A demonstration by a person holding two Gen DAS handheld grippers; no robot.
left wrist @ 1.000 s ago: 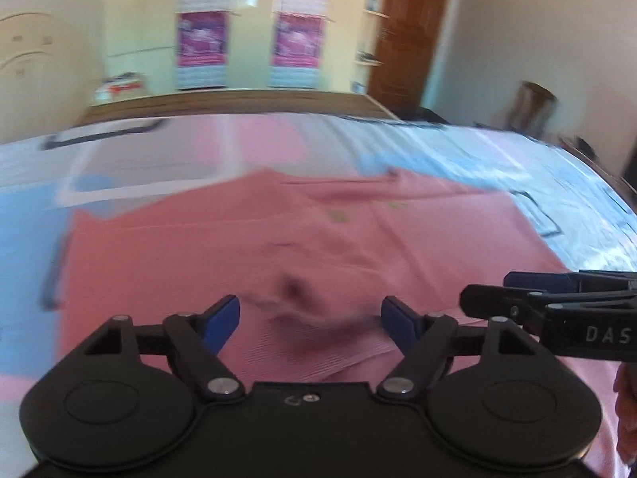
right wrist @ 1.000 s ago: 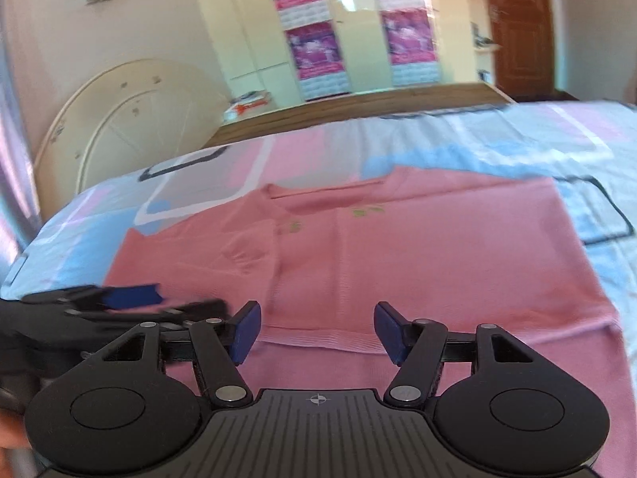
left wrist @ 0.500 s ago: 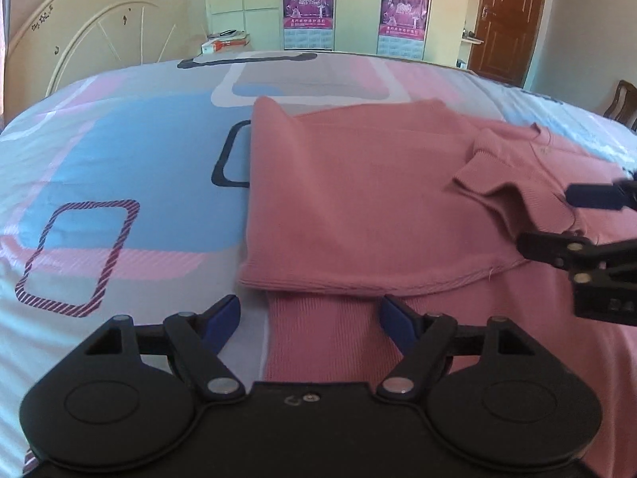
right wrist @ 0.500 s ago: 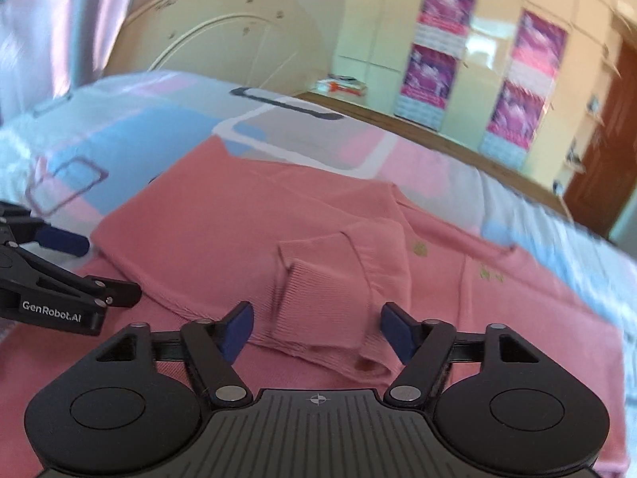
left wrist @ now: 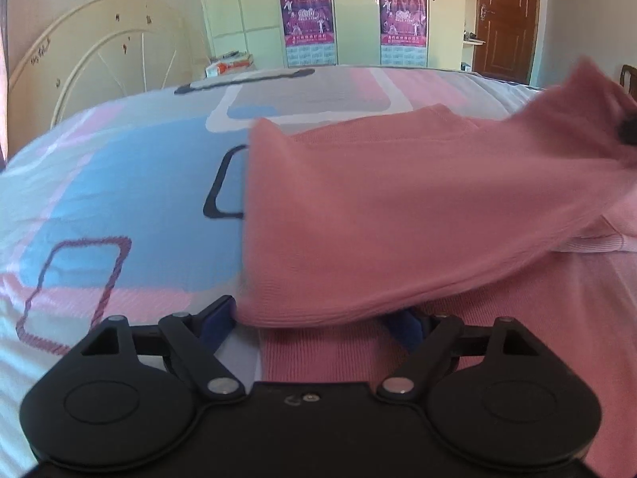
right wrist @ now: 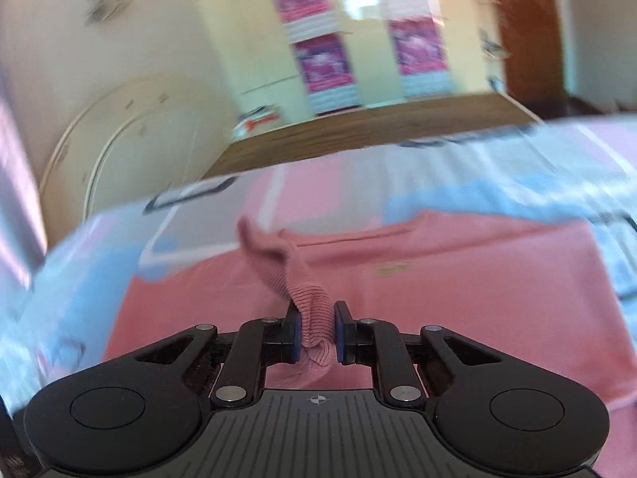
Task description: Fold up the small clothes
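A pink knit sweater (left wrist: 398, 219) lies spread on the bed, its near side folded over. My left gripper (left wrist: 310, 320) is low at the fold's front edge. Its jaws are opening, and the fold's hem lies across the gap above the blue pads (left wrist: 215, 320) without being pinched. My right gripper (right wrist: 315, 330) is closing, and its pads (right wrist: 294, 334) press on the ribbed cuff of the sleeve (right wrist: 294, 275). The sleeve rises from the sweater (right wrist: 458, 279) toward this gripper. In the left wrist view the lifted sleeve (left wrist: 577, 111) stretches up to the right edge.
The bed sheet (left wrist: 119, 199) has blue, pink and white patches with dark outlines. A cream headboard (left wrist: 99, 63) stands at the left. Beyond the bed are a wardrobe with posters (left wrist: 306, 16), a small box (left wrist: 231, 65) and a brown door (left wrist: 505, 16).
My right gripper has shut on the sleeve cuff and pulled it up off the sweater. The left gripper has come closer to the fold's hem, which now overlaps its fingertips.
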